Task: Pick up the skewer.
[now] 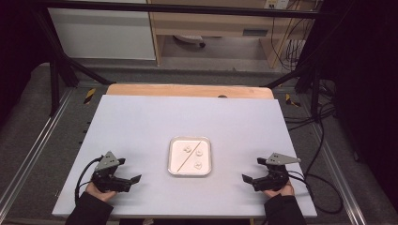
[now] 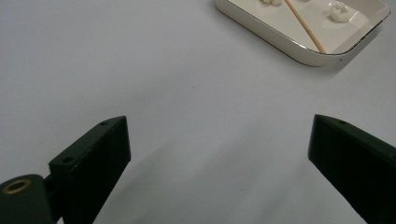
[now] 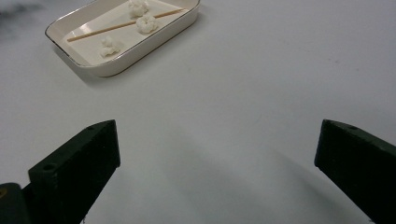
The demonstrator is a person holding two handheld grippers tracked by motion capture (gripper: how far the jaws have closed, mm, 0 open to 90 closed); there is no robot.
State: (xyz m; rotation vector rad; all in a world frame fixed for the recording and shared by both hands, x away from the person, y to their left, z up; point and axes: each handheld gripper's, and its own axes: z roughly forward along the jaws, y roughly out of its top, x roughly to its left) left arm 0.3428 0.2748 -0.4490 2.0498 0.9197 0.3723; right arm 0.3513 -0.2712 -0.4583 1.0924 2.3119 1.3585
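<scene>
Both grippers — left (image 1: 133, 179), right (image 1: 248, 178) — rested on table (image 1: 141, 122), fingers wide apart, empty. Skewer (image 1: 189, 155) lay diagonally in tray (image 1: 189, 173) among three white lumps; probably light, stiff, slippery — best pinched mid-shaft.

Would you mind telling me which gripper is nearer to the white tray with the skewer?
Left, narrowly. The left gripper rests open on the table left of the tray; the right gripper rests open to its right, slightly farther off. Neither touches it.
</scene>
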